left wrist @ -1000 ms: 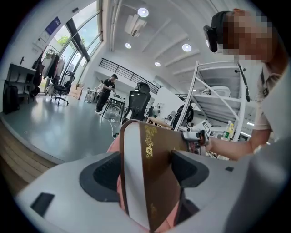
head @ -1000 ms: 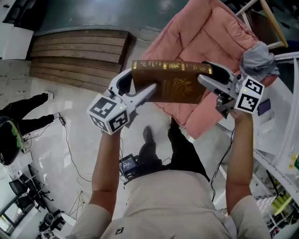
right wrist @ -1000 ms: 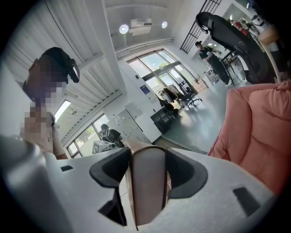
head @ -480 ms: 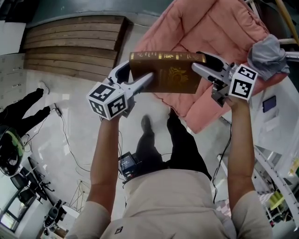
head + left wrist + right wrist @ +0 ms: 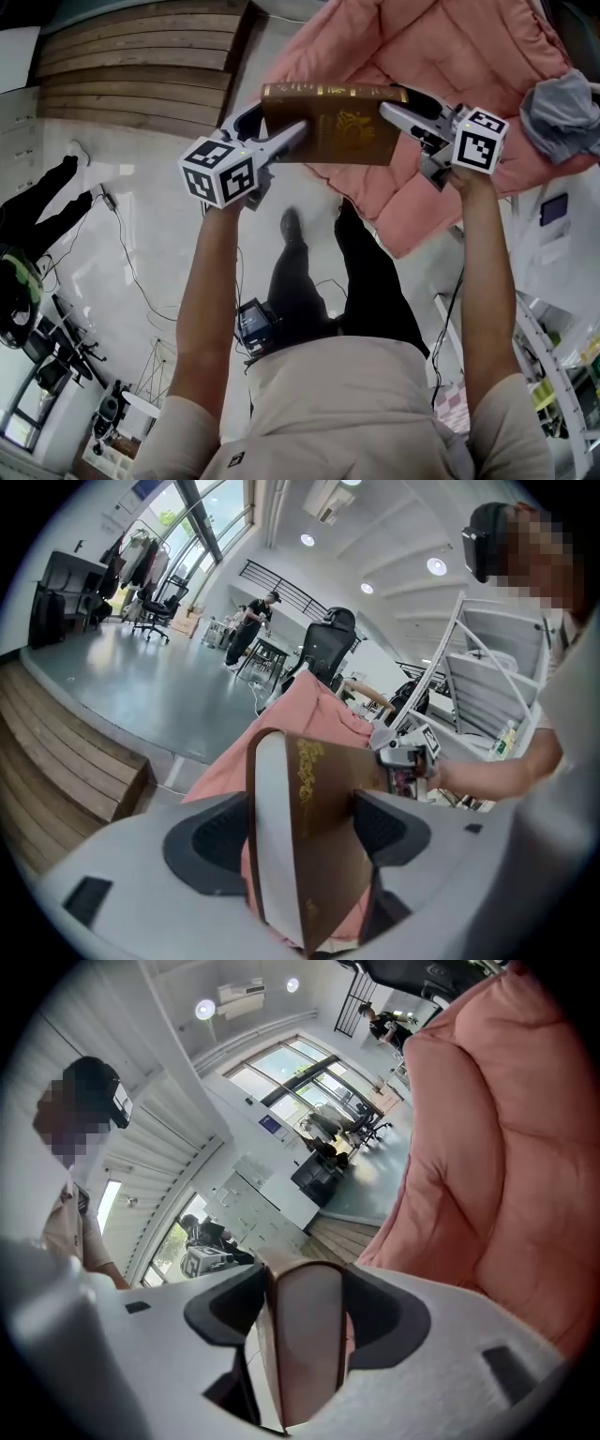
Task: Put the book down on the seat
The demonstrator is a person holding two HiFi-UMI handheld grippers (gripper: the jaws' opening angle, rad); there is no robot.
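Observation:
A thick brown book (image 5: 337,124) with gold ornament is held flat in the air between both grippers. My left gripper (image 5: 279,141) is shut on its left end, where white page edges (image 5: 274,836) show between the jaws. My right gripper (image 5: 405,111) is shut on the book's right end (image 5: 305,1335). The book hangs over the near edge of a chair with a salmon-pink padded cushion (image 5: 441,56), which also fills the right of the right gripper view as the cushion (image 5: 506,1147).
Wooden steps (image 5: 141,66) lie at the upper left. A grey cloth (image 5: 562,112) rests on the cushion's right side. White shelving (image 5: 562,309) stands at the right. Cables and a small device (image 5: 255,323) lie on the glossy floor near the person's feet.
Both grippers have carried the book forward toward the pink cushion, which now fills more of both gripper views. Their hold on the book is unchanged.

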